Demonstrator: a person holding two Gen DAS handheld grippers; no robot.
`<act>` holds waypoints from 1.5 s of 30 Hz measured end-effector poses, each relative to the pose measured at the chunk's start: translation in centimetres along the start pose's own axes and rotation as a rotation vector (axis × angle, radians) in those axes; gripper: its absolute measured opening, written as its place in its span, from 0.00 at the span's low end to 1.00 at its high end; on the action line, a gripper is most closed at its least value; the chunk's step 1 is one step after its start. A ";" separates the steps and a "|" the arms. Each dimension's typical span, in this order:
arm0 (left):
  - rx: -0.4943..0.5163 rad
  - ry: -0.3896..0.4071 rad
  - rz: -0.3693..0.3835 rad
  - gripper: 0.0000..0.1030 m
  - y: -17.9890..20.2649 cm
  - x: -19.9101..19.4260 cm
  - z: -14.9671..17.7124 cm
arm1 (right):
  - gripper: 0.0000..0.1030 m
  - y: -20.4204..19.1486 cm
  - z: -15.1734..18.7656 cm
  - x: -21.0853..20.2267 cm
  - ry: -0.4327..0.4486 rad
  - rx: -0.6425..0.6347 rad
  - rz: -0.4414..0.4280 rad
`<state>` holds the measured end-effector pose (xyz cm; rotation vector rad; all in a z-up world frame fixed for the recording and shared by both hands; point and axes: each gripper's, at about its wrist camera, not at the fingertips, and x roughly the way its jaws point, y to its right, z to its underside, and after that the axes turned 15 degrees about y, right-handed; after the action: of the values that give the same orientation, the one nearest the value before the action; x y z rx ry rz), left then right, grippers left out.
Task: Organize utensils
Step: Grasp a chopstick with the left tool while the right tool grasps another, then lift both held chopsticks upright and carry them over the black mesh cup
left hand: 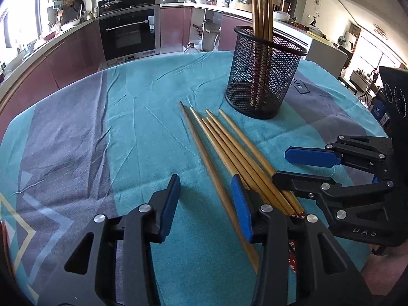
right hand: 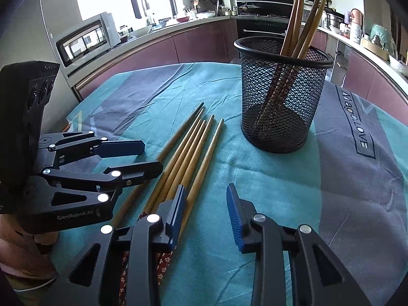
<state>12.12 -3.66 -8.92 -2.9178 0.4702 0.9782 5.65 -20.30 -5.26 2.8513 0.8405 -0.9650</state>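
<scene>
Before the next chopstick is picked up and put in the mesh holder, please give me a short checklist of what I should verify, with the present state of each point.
1. Mesh holder stands upright on the cloth: ok.
2. Holder has room; only a few chopsticks stand in it: ok.
3. Loose chopsticks lie flat, tips toward the holder: ok.
4. Left gripper is open with one chopstick between its fingers: ok.
5. Right gripper is open and holds nothing: ok.
6. Left pads already touch that chopstick: cannot tell.
</scene>
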 end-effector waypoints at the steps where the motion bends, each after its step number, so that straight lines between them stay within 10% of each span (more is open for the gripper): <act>1: 0.005 0.000 -0.005 0.38 0.1 0.0 0.1 | 0.29 0.1 0.1 0.0 -0.003 -0.001 0.003; 10: -0.005 -0.004 0.008 0.22 -0.1 -0.4 0.4 | 0.25 0.2 0.1 0.0 -0.010 -0.025 0.017; 27: -0.022 -0.013 -0.012 0.27 -0.5 1.5 -0.7 | 0.27 0.2 -0.9 1.4 -0.006 -0.010 0.019; 45: -0.065 -0.006 -0.029 0.10 -0.8 1.8 -0.8 | 0.05 1.8 -1.2 1.1 -0.007 0.041 0.008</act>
<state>14.22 -3.47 -9.39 -2.9688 0.4026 1.0174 7.96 -21.09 -5.20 2.8816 0.8168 -1.0022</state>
